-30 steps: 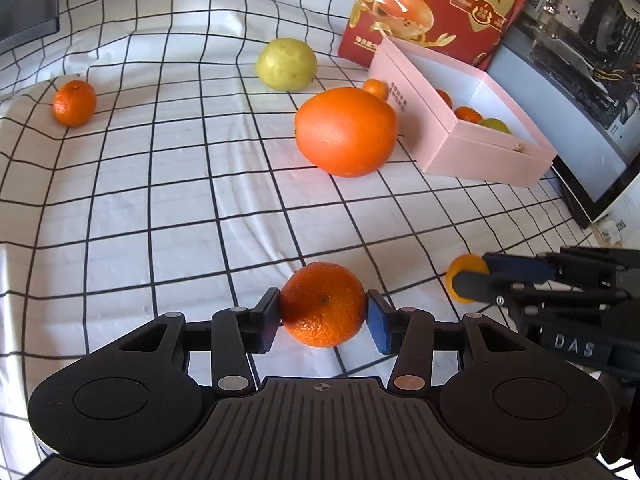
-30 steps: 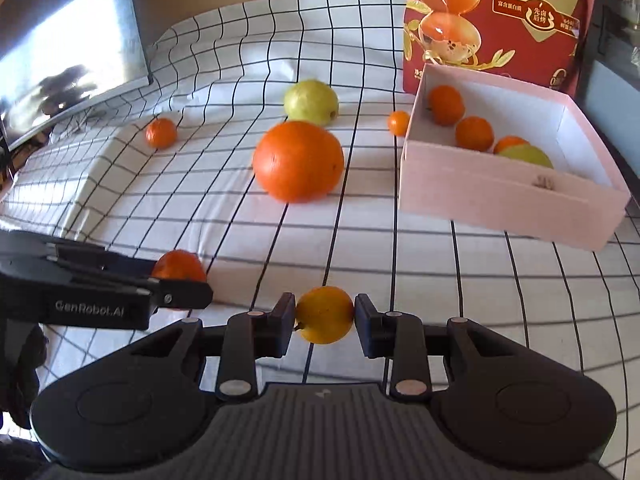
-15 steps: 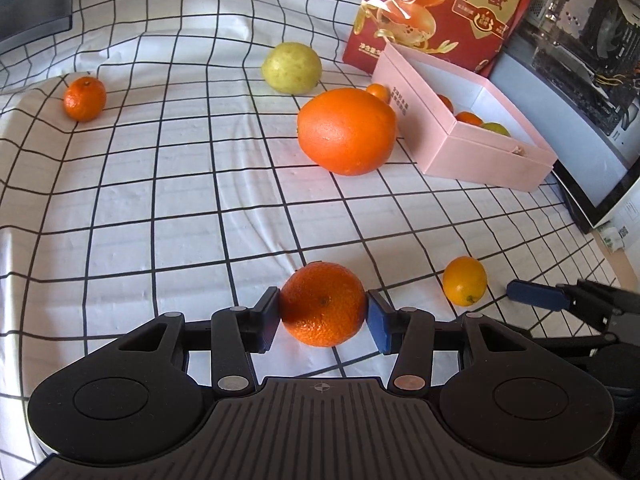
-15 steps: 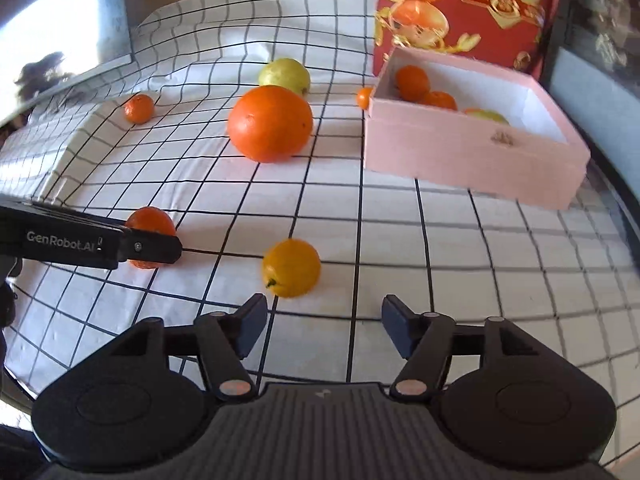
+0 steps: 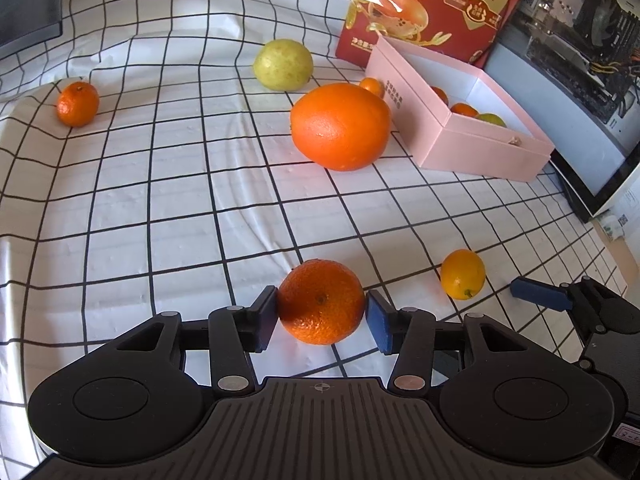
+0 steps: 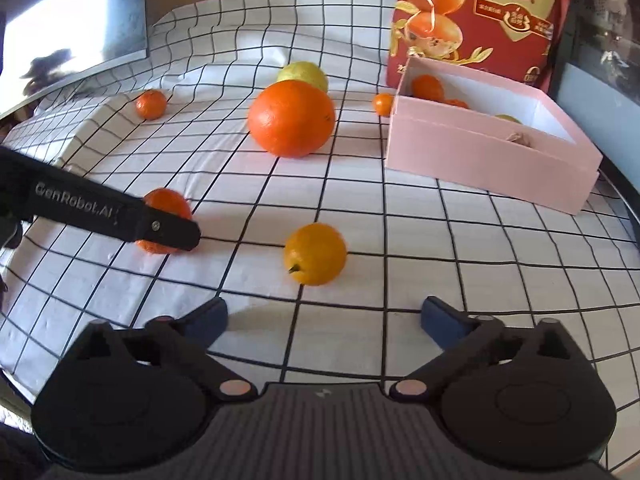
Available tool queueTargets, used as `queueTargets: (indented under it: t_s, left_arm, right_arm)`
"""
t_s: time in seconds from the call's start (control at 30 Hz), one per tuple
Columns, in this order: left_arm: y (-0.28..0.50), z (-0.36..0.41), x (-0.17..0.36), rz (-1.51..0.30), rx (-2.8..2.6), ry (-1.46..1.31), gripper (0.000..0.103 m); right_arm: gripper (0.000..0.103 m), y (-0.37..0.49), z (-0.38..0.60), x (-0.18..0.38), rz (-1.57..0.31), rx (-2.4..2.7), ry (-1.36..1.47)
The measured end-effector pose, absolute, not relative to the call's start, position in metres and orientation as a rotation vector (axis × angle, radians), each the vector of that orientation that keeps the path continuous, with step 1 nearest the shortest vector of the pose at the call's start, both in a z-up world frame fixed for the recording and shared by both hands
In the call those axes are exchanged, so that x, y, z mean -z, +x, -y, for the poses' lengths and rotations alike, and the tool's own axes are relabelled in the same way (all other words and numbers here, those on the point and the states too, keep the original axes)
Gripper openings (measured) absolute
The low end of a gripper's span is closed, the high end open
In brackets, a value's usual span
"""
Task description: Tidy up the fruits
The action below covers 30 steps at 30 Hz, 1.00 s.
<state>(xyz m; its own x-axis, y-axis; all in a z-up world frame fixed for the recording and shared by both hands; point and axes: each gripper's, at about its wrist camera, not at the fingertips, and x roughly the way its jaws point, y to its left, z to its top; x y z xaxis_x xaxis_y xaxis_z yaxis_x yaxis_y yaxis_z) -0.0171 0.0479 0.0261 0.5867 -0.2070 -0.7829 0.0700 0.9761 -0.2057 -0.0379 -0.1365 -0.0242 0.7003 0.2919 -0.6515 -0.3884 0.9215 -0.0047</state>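
Right tool (image 6: 324, 318) back (yellow citrus (image 6: 315, 253) free)

Bright daylight from the upper left washes the checked cloth (image 5: 160, 200) nearly white and glares off the screen (image 6: 72, 20), short soft shadows fall toward the camera, grid lines bow at fisheye edges, and focus stays sharp.

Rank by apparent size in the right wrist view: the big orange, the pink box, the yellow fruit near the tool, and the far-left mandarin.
1. Pink box
2. Big orange
3. Yellow fruit, though it lies nearer the camera, which enlarges it
4. Far-left mandarin, though it lies farthest from the camera
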Motion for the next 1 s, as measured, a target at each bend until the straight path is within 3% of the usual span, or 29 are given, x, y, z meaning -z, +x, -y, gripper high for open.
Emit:
queueTargets:
  t_s: [0.3,0.4,0.47,0.53,0.63,1.0]
  left_arm:
    - [-0.015,-0.049,-0.026,-0.943,0.155,-0.170,0.052]
    - [-0.016,-0.050,-0.026,-0.945,0.151,-0.189,0.052]
    - [-0.017,-0.053,-0.026,-0.945,0.148,-0.216,0.052]
    - [-0.017,-0.054,-0.026,-0.944,0.141,-0.238,0.052]
    - [-0.019,-0.053,-0.026,-0.937,0.131,-0.240,0.052]
    - [-0.017,-0.039,-0.027,-0.938,0.093,-0.142,0.051]
  right_arm:
    - [0.102,-0.032,0.133,0.022,-0.719,-0.431,-0.164]
    - [0.090,-0.032,0.131,0.022,-0.667,-0.430,-0.170]
    - [0.074,-0.031,0.131,0.020,-0.648,-0.429,-0.162]
    - [0.051,-0.027,0.134,0.016,-0.646,-0.433,-0.155]
    - [0.034,-0.020,0.141,0.012,-0.668,-0.432,-0.110]
    - [0.033,-0.009,0.190,-0.011,-0.677,-0.290,-0.097]
